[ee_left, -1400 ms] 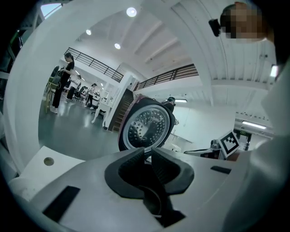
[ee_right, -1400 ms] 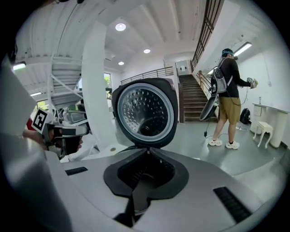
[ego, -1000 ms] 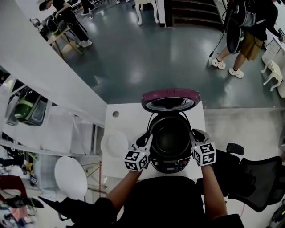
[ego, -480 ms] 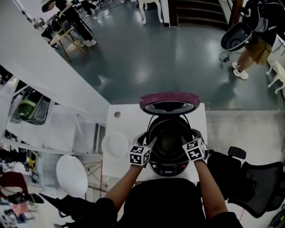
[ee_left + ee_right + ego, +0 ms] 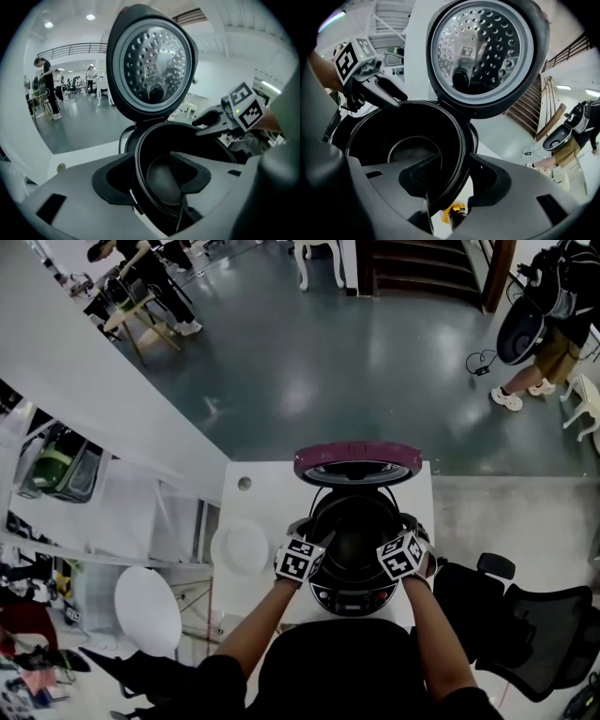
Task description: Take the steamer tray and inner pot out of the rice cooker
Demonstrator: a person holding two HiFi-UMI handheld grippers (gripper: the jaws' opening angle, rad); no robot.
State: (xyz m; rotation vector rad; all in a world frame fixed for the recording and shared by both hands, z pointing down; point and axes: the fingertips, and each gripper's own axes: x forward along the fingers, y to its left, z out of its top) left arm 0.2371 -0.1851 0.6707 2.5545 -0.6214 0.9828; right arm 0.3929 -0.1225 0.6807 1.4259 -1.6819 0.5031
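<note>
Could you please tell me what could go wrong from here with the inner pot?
The left tool and right tool have just opened, each astride the inner pot rim, not pressing it. Closing on that thin rim unevenly could tilt or drop the pot. Lifting straight up might knock the raised lid.

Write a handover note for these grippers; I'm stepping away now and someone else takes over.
Left gripper: open, its fingers have just been opening; they straddle the inner pot rim, not clamped.
Right gripper: the same, on the rim's opposite side.
Rice cooker stands on the white table, lid up, inner pot inside.
Done: possibly the steamer tray; a white round piece lies on the table beside the cooker.
Left: grip the rim, lift the pot out.
</note>
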